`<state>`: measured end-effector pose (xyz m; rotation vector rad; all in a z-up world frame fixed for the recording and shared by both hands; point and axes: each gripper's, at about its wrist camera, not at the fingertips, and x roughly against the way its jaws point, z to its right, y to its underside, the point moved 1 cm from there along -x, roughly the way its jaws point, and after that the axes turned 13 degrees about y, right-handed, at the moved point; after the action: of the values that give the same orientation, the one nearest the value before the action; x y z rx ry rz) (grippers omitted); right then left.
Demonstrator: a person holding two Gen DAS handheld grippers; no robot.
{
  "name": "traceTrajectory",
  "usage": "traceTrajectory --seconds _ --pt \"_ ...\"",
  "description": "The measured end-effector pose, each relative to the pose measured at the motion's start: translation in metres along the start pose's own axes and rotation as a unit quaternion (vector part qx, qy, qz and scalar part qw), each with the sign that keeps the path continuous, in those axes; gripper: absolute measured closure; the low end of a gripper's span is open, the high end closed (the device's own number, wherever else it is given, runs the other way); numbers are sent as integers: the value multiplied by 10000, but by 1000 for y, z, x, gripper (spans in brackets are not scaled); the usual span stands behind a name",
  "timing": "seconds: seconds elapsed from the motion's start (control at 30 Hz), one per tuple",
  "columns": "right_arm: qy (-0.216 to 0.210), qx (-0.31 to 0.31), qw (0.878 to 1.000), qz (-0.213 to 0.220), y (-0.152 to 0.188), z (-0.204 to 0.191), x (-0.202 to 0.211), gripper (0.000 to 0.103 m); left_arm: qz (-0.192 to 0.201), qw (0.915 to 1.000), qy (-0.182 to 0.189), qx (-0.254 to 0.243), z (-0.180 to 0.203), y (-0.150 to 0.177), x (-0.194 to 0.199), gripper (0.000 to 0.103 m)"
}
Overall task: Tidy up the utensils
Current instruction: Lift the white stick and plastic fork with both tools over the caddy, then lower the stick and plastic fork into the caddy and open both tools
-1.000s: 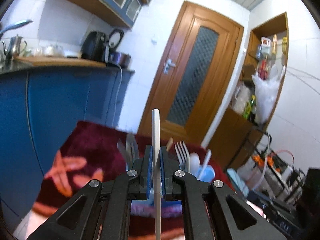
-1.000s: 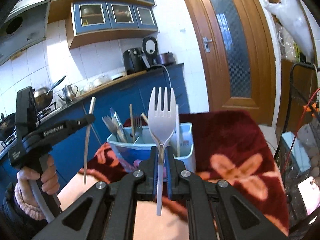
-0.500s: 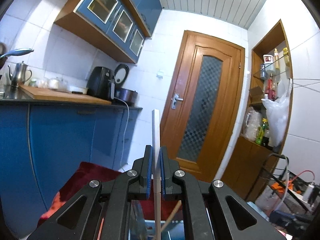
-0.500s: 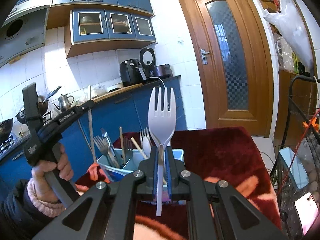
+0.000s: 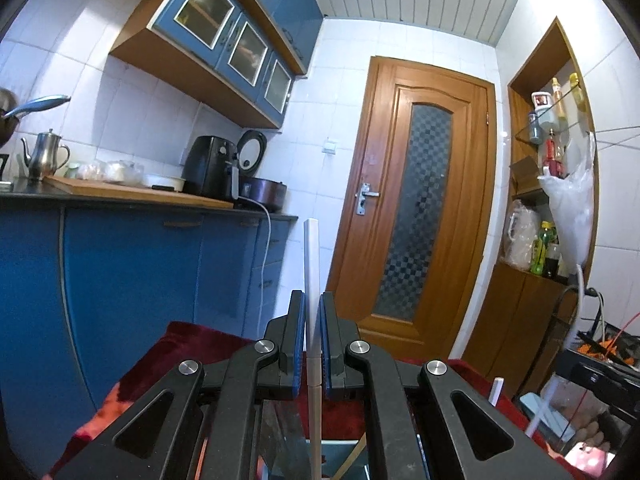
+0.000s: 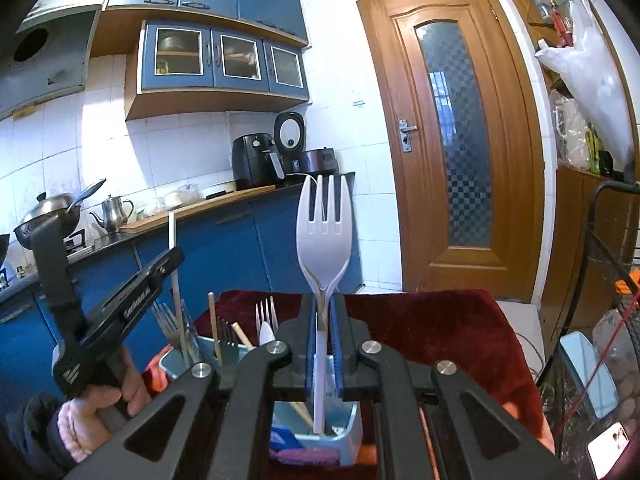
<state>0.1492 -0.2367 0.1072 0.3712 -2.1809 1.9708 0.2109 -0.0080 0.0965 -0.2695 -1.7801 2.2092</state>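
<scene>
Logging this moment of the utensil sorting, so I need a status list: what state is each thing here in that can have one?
Left tool: shut on the white stick, upright.
White stick: clamped, vertical.
Right tool: shut on the white plastic fork.
White plastic fork: held upright, tines up, handle end low in the blue utensil holder.
Blue utensil holder: standing on the red cloth, holding forks and sticks.
Wooden door: closed.

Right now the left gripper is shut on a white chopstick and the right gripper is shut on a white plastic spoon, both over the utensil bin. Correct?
Not quite. The right gripper clamps a white plastic fork, tines up, as the right wrist view shows. The left gripper does hold the white chopstick, above the utensil bin.
</scene>
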Motion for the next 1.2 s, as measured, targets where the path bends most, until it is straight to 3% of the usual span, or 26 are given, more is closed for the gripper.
traceTrajectory --seconds 0.4,0.67,0.77,0.83,1.2 --pt "177 391 9987 -288 20 -13 -25 94 -341 9992 186 -79 5 13 6 96" --pt "68 491 9972 -561 30 -15 -28 90 -525 9982 284 -55 7 20 14 96" --pt "42 469 9973 -565 30 -16 -25 74 -658 9973 333 -49 9 22 17 85" --pt "0 396 9977 -551 30 -15 -21 72 -679 9972 306 -62 10 22 20 73" --pt "-40 254 9991 -343 19 -13 10 69 -825 9959 323 -202 22 10 50 72"
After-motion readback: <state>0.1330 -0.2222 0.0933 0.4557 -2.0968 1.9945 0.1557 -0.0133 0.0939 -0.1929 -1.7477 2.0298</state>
